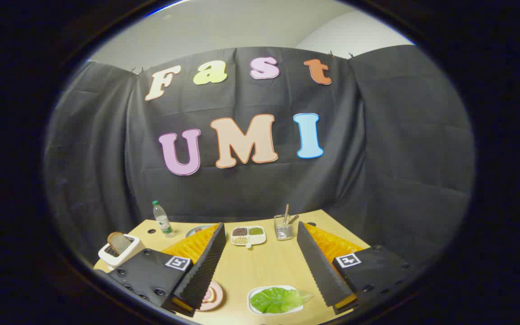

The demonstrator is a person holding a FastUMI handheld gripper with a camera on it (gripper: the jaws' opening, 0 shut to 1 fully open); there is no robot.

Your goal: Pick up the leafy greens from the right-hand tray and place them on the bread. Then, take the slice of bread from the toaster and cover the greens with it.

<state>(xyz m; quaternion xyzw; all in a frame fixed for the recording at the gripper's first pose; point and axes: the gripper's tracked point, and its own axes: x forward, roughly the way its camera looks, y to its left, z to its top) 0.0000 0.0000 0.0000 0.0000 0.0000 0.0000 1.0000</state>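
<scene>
Gripper (260,264) held above the table (260,266), fingers wide apart on nothing. Leafy greens (277,299) in a white tray (253,295) between the fingertips, bare wood beyond. Bread slice (118,242) upright in toaster (122,253) near the table's left edge. Plate (212,295) partly hidden by the left finger.

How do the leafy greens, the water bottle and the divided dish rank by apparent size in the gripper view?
1. Leafy greens, between the open hand-held gripper fingers, nearest the camera.
2. Divided dish and water bottle: alike, both farther away, not ranked.
</scene>
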